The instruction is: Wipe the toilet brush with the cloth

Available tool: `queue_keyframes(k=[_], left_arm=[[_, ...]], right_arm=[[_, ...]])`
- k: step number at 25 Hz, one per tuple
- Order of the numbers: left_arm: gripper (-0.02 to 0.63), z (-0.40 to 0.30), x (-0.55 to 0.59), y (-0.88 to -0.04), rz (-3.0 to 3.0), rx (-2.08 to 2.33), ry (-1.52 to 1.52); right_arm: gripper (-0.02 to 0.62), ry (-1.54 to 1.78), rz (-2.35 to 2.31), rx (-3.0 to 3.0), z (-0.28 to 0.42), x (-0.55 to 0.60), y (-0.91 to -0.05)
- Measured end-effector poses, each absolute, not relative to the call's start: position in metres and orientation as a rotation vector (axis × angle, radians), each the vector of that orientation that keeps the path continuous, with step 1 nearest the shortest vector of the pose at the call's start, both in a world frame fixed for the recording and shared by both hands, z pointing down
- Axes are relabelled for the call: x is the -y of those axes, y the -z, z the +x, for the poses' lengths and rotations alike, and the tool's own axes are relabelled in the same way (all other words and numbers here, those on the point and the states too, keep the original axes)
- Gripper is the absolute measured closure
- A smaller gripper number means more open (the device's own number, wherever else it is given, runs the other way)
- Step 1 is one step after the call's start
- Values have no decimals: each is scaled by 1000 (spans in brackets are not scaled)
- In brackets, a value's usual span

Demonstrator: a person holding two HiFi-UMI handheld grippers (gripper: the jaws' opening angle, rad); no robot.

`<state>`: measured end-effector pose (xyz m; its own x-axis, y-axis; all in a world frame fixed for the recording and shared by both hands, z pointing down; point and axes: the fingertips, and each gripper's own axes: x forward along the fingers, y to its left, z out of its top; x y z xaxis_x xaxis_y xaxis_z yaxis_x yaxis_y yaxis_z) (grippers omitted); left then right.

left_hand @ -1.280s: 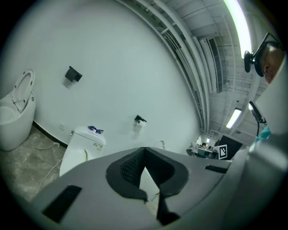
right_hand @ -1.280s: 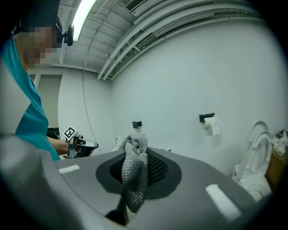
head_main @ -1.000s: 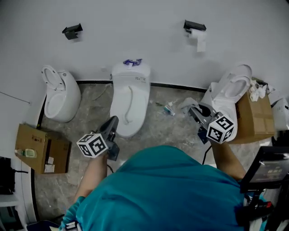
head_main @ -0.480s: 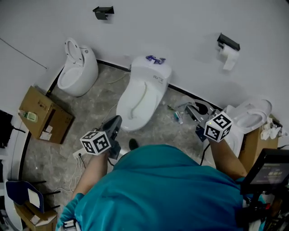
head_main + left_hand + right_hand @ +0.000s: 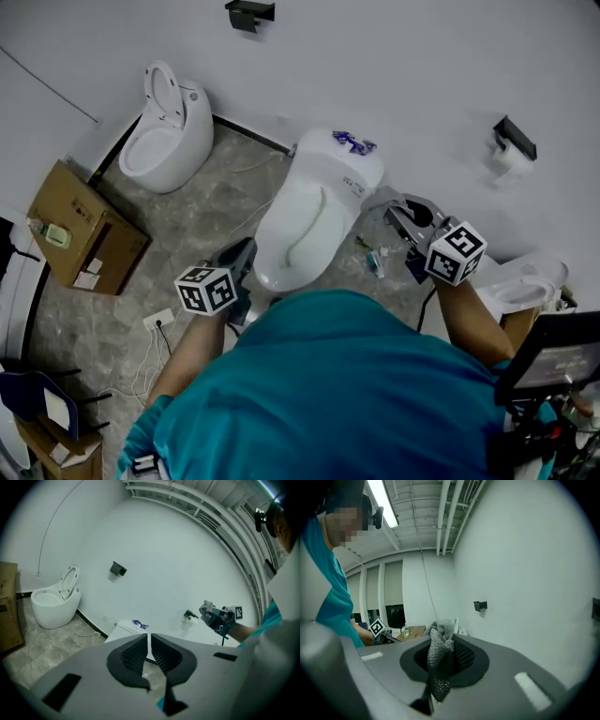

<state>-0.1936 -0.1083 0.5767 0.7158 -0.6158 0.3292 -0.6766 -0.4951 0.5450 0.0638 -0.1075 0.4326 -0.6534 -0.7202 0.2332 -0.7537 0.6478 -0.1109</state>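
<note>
Even cool indoor light, ceiling tube lamp (image 5: 386,503) glowing, gripper views fisheye-warped with dark corners

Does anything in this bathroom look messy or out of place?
Yes. Small litter lies on the floor beside the middle toilet. A white socket block with its cord sits loose on the tiles. A cardboard box stands near the left toilet, which is odd for a bathroom.
</note>
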Motion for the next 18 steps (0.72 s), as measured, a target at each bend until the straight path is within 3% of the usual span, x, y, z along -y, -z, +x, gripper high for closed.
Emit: queue_keyframes(k=[10, 18], left_arm=[[592, -173, 157, -654, 2099, 1092, -267], [473, -148, 156, -758, 1843, 1238, -507]], right_arm=[[568, -376, 958, 2746, 61, 202, -478], [568, -411, 656, 2758, 78, 250, -529]])
